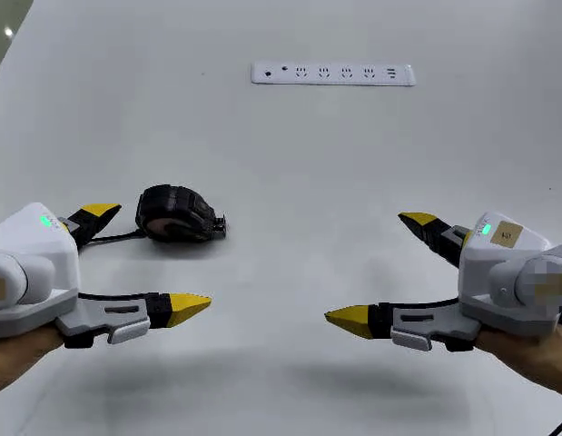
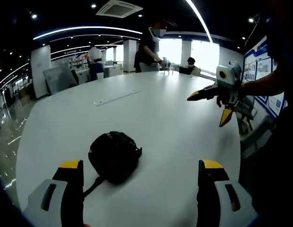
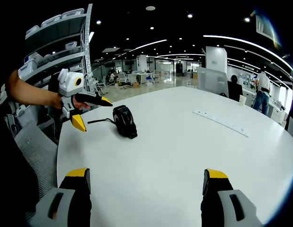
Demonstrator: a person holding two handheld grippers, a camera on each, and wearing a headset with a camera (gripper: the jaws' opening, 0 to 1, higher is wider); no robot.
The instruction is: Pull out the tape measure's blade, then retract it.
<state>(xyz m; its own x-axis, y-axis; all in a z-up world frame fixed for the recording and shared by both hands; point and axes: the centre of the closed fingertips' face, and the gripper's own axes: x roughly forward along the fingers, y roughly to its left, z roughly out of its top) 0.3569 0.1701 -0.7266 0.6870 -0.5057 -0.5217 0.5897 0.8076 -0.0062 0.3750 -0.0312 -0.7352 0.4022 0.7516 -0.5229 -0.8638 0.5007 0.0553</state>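
Observation:
A black tape measure (image 1: pixel 179 214) lies on its side on the white table, with its blade end toward the right and a black strap trailing left. My left gripper (image 1: pixel 153 259) is open at the lower left; its far jaw tip is close to the tape's left side, not touching. In the left gripper view the tape measure (image 2: pixel 114 154) sits just ahead, nearer the left jaw. My right gripper (image 1: pixel 382 270) stands open at the lower right, well apart from the tape. The right gripper view shows the tape measure (image 3: pixel 125 121) far off with the left gripper (image 3: pixel 92 111) beside it.
A white power strip (image 1: pixel 332 74) lies flat at the far side of the table (image 1: pixel 290 163). In the gripper views, shelving (image 3: pixel 51 42) stands at one side and several people (image 2: pixel 148 49) are beyond the table's far edge.

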